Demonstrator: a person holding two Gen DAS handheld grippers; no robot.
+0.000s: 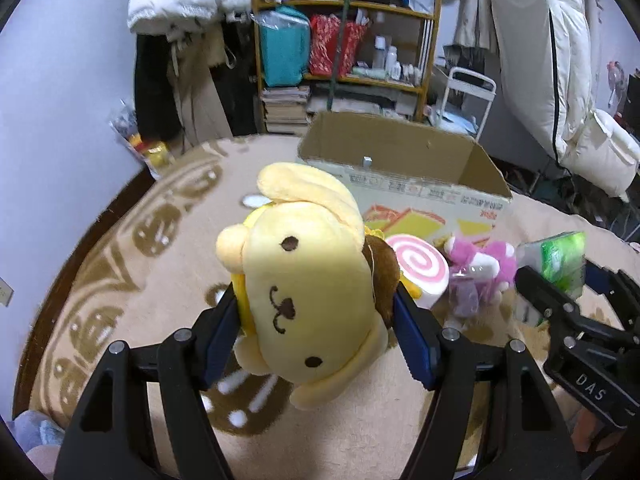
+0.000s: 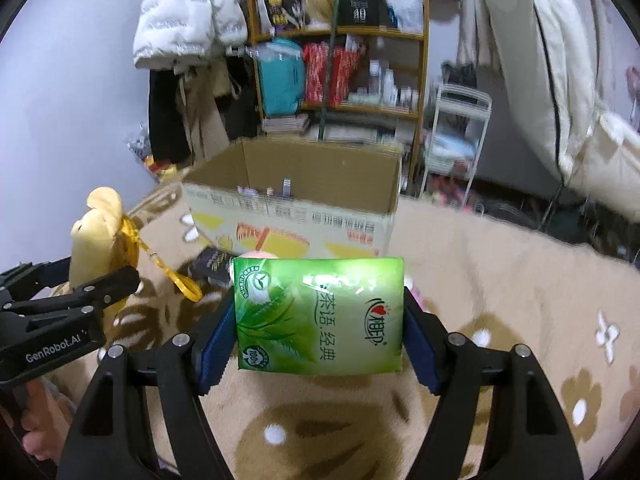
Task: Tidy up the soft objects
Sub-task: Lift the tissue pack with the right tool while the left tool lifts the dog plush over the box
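While sorting soft things toward a box, caught mid-carry with both tongs loaded. Beneath it all, spread across the surface as padding: a beige blanket point(image 1: 120, 280) with brown patterns. At its far side, parked open-topped with flaps up, ready for receiving: a cardboard box point(image 1: 400, 148), a few small bits barely visible inside, too small to name.

Clamped sideways in the left tongs point(image 1: 316, 300), squeezed at the sides of the head between blue pads: a yellow plush dog point(image 1: 304, 280), face toward the camera, held above the blanket and short of the box. Gripped there, probably, for the widest, firmest bite on a squashy shape.

Pinched by its two short ends in the right tongs point(image 2: 318, 312), close beside the left pair: a green tissue pack point(image 2: 320, 320), flat and level, likewise above the blanket with the box straight ahead. Held end to end, seemingly, for a clean drop through the open top. Both pairs closed on their loads, neither gaping free.

Lying on the blanket near the box's front wall, apparently awaiting a turn: a pink-swirl cushion point(image 1: 416, 268) and, just beside it, a purple plush toy point(image 1: 480, 268).

Dangling loose from the dog, and liable to snag on the box rim: a gold strap point(image 2: 176, 276).

Judged roughly midway: two items in hand, at least two more outside the box.
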